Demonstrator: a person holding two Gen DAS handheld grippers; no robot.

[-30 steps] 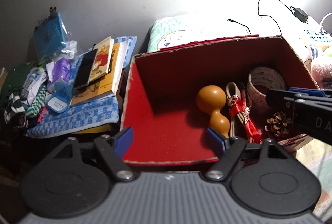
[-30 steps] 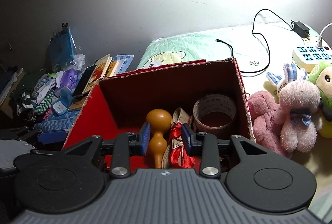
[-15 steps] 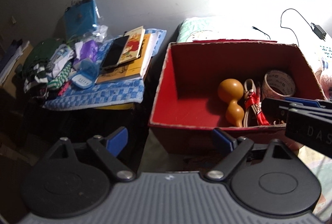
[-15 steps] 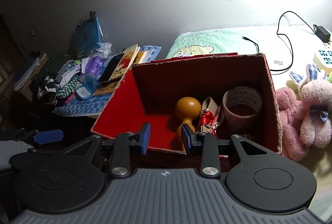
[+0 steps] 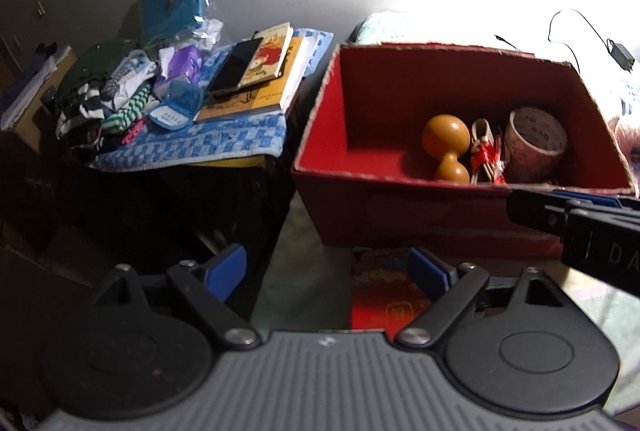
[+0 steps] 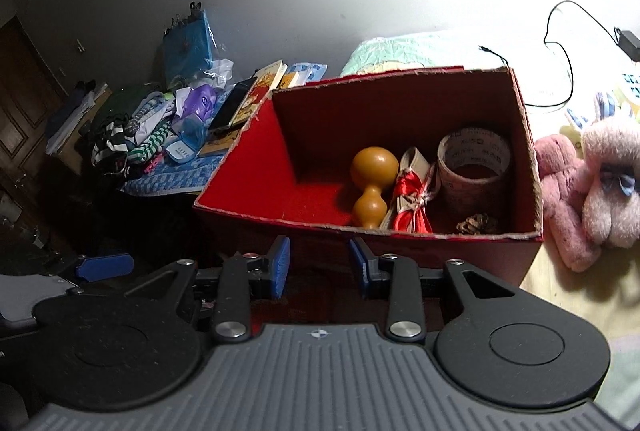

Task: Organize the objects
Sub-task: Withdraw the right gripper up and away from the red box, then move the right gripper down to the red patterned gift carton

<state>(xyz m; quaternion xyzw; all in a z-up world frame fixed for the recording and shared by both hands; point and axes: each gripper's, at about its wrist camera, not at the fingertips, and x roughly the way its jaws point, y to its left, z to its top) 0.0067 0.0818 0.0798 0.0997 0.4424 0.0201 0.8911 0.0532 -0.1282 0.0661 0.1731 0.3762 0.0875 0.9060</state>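
Your left tongs (image 5: 326, 271) hang with their blue-padded tips wide apart and nothing between them, low in front of the red open-topped cardboard box (image 5: 360, 199), off its near left corner. Your right tongs (image 6: 318, 265) are also empty, their tips parted by a narrower gap, just short of the box's near wall (image 6: 440, 251) and well apart from everything inside it.

Inside the box, the tan gourd-shaped wooden piece (image 6: 370, 187) lies toward the middle of the floor, large bulb away from you. Just beside it on the right is the beige folded strap tied with a red ribbon (image 6: 412, 191). Right of that stands the roll of printed whitish tape (image 6: 474, 159) against the right wall, and a small brown pine cone (image 6: 478, 224) sits in the near right corner. The left half of the box floor is bare red lining.

To the left of the box, well apart from both tongs, a blue-and-white checked cloth (image 5: 192, 147) carries yellow books (image 5: 260, 87) with a dark phone (image 5: 236, 65) lying on top, a small blue case (image 5: 176, 105), and a heap of striped clothes (image 5: 100, 99). Pink plush toys (image 6: 588, 175) lie on the bed just right of the box.
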